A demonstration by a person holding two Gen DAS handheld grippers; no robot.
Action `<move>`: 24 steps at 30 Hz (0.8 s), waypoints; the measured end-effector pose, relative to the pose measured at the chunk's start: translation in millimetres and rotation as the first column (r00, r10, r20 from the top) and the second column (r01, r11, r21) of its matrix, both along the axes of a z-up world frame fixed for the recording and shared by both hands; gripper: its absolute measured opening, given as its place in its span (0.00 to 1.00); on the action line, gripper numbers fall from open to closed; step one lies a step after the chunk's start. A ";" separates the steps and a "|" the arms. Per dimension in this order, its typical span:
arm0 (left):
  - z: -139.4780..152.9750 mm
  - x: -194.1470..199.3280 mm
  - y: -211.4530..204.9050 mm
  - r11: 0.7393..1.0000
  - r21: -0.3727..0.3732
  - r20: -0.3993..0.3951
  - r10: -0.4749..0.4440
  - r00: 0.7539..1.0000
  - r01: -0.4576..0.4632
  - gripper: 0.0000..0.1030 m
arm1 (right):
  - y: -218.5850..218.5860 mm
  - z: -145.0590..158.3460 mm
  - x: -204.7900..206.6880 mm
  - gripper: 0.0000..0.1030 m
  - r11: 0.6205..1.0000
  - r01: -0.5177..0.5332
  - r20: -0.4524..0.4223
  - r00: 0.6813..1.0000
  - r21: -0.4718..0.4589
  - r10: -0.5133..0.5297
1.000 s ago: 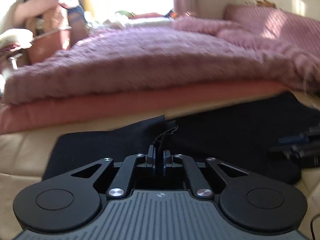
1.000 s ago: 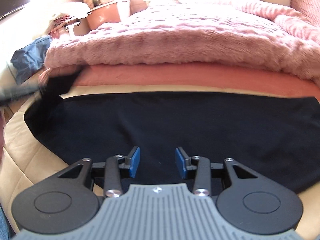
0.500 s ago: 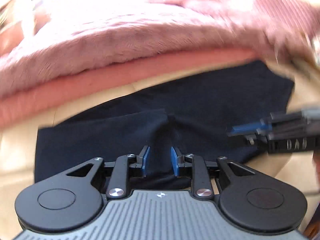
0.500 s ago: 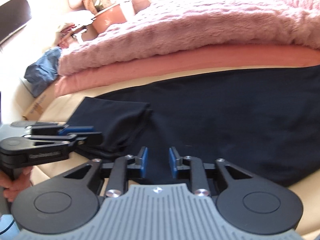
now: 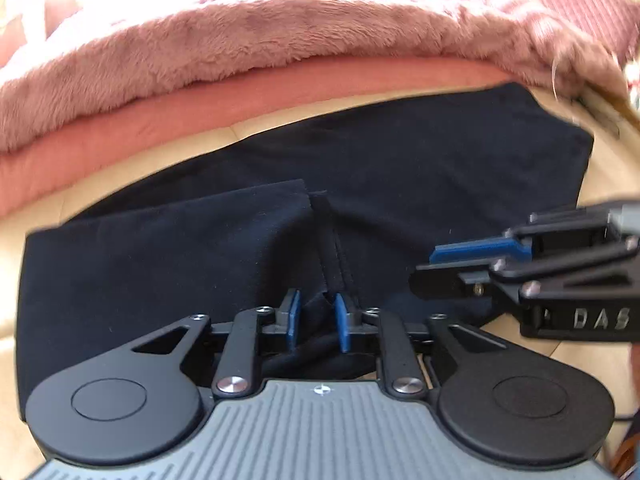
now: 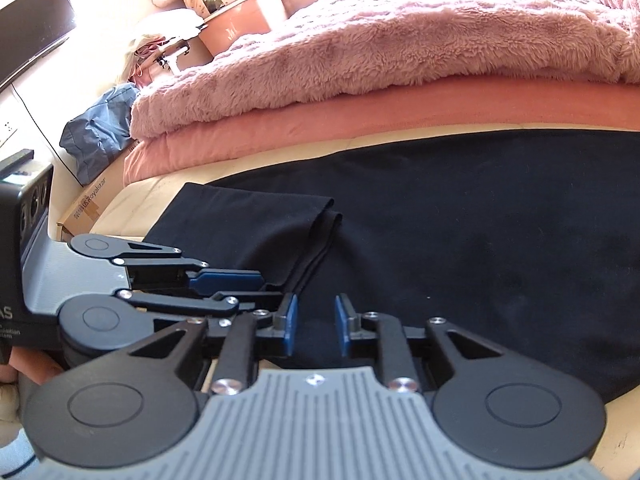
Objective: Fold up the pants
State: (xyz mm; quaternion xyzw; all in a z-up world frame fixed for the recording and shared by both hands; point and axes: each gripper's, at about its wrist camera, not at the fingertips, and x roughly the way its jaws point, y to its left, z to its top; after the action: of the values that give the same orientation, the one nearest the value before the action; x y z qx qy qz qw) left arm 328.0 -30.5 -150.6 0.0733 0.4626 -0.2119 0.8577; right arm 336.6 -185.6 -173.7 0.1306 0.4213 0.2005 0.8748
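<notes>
Left tongs (image 5: 317, 322) closing on black soft cotton pants (image 5: 400, 184), lower centre; right tongs (image 6: 316, 326) gape; fabric may bunch.

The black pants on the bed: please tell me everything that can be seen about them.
The black pants are a dark, soft, matte fabric, spread flat on the cream surface in front of the pink fluffy blanket. One end is already folded over onto the rest, which makes a second layer with a stitched edge. A raised fold of the cloth sits between the fingers of the left claw, whose jaws are closing. The right claw hovers low over the near edge, with cloth seen between its fingers.
</notes>
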 end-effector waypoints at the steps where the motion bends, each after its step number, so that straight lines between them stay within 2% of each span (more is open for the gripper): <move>1: 1.2 2.3 4.8 0.999 -0.032 -0.020 0.016 1.000 -0.017 0.08 | -0.1 -0.3 -0.3 0.18 1.000 -0.002 0.001 1.000 -0.002 0.002; 4: 6.2 10.6 28.3 0.981 -0.172 -0.096 0.074 0.993 -0.090 0.05 | -0.7 -1.1 -1.8 0.18 1.000 -0.008 0.004 1.000 -0.009 0.008; 7: 14.4 19.1 51.7 0.946 -0.283 -0.165 0.112 0.980 -0.156 0.05 | -2.0 -0.2 -2.9 0.18 1.000 -0.006 0.007 1.000 -0.007 0.006; 9: 17.2 26.7 63.6 0.918 -0.351 -0.224 0.106 0.969 -0.182 0.05 | -2.8 -0.3 -3.0 0.18 1.000 -0.005 0.008 1.000 -0.006 0.005; 12: 12.7 39.6 73.3 0.883 -0.415 -0.330 0.077 0.941 -0.218 0.02 | -0.8 0.3 -1.9 0.18 1.000 -0.009 0.010 1.000 -0.006 0.009; 15: 0.8 47.3 71.7 0.904 -0.339 -0.367 0.128 0.922 -0.260 0.00 | 0.4 0.9 -2.5 0.18 1.000 -0.014 0.012 1.000 -0.005 0.015; 17: -5.6 47.8 71.8 0.903 -0.321 -0.374 0.157 0.914 -0.286 0.00 | 0.0 2.4 -3.4 0.18 1.000 -0.017 0.015 1.000 -0.009 0.017; 20: -3.0 41.1 66.7 0.908 -0.321 -0.343 0.152 0.927 -0.268 0.00 | -2.8 4.2 -4.3 0.18 1.000 -0.017 0.022 1.000 -0.018 0.017; 23: 5.4 34.8 46.1 0.951 -0.224 -0.243 0.156 0.957 -0.212 0.08 | -2.4 2.8 -1.4 0.19 0.999 -0.018 0.023 1.000 -0.032 0.019; 24: 5.9 33.6 40.9 0.957 -0.202 -0.227 0.159 0.961 -0.206 0.15 | -1.6 1.8 0.3 0.21 0.999 -0.019 0.021 1.000 -0.033 0.020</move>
State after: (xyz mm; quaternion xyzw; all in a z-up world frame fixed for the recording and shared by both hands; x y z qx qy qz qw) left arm 361.7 10.4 -144.7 -0.0898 0.5278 -0.1887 0.8233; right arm 336.9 -187.2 -171.9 0.1099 0.4166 0.2033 0.8792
